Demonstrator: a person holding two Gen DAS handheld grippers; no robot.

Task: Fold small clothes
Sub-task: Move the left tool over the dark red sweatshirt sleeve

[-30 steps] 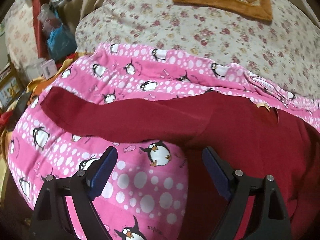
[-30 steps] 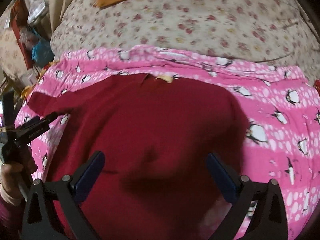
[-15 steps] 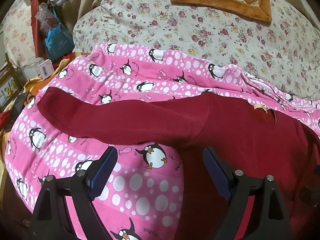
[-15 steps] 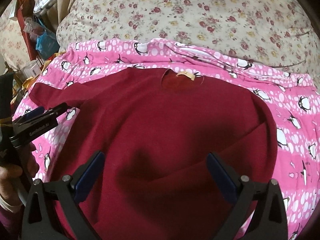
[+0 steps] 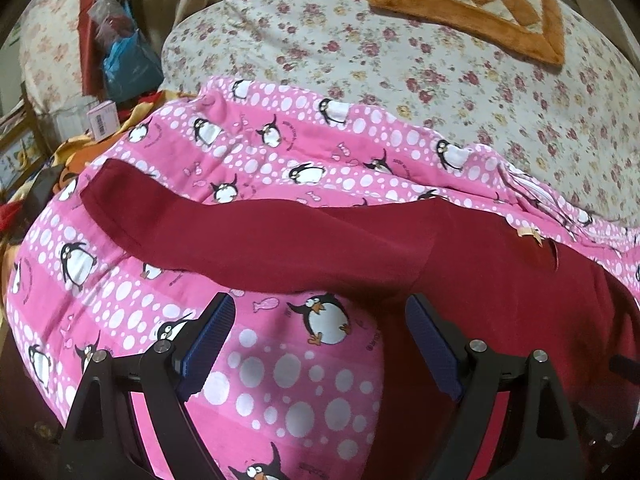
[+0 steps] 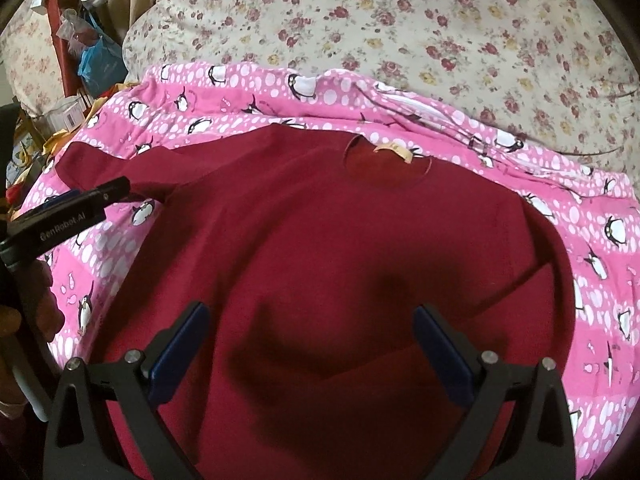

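A: Your left gripper (image 5: pixel 318 334) has its fingers (image 5: pixel 210 334) spread wide with nothing between them. They hang over the pink blanket (image 5: pixel 280 380), just short of the lower edge of the sleeve (image 5: pixel 240 240).

B: And my right one?

A: Your right gripper (image 6: pixel 310 346) is spread just as wide, and it grips nothing either. It hovers over the lower body of the shirt (image 6: pixel 340 260); whether the tips touch the cloth, I cannot tell.

B: Where does the shirt lie?

A: The dark red shirt lies spread on the penguin-print blanket, neck away from you, with a tan label (image 6: pixel 394 151) showing inside the collar. One long sleeve stretches out flat toward your left. On your right the other sleeve looks folded in across the body, its edge running as a slanted crease (image 6: pixel 516 284).

B: Can you see my left gripper from the right camera?

A: Yes, from the side at the left edge (image 6: pixel 72 216), its tip near the underarm where the sleeve meets the body. Your hand (image 6: pixel 24 304) is wrapped round its handle.

B: What lies beyond the blanket?

A: A floral quilt (image 5: pixel 440 72), and on it an orange mat (image 5: pixel 472 4) with a checked middle. Bags and boxes (image 5: pixel 120 56) are piled at the far left.
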